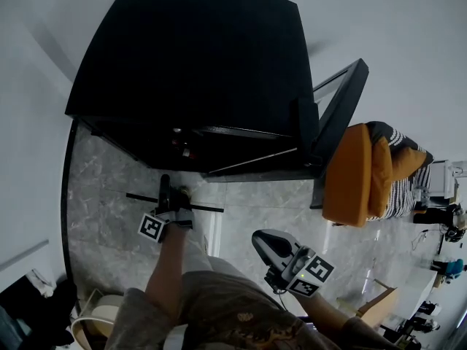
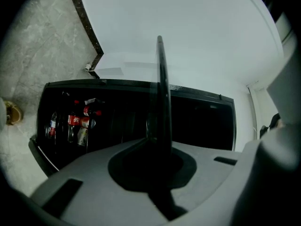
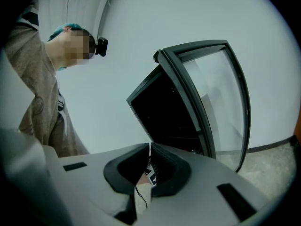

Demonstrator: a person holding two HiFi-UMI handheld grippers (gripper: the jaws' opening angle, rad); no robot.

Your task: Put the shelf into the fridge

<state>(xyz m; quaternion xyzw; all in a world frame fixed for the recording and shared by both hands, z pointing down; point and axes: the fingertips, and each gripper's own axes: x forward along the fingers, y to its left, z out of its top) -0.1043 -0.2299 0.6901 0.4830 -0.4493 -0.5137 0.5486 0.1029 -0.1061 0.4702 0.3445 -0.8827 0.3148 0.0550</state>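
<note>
The black fridge point(image 1: 190, 64) stands against the white wall with its glass door point(image 1: 343, 108) swung open to the right. My left gripper point(image 1: 166, 187) is shut on the shelf point(image 1: 208, 208), a thin dark plate held edge-on just in front of the fridge's open front. In the left gripper view the shelf point(image 2: 161, 79) rises straight up from between the jaws of the left gripper point(image 2: 160, 147), in front of the dark fridge interior point(image 2: 202, 121). My right gripper point(image 1: 271, 248) hangs lower right, shut and empty; in its own view the right gripper point(image 3: 149, 148) points at the fridge point(image 3: 164, 112) and door point(image 3: 221, 93).
Cans and bottles point(image 2: 77, 121) stand at the left inside the fridge. An orange cushioned seat point(image 1: 350, 173) with a striped cloth point(image 1: 400, 192) sits just right of the open door. The floor point(image 1: 102, 195) is grey marble. A person point(image 3: 42, 88) shows in the right gripper view.
</note>
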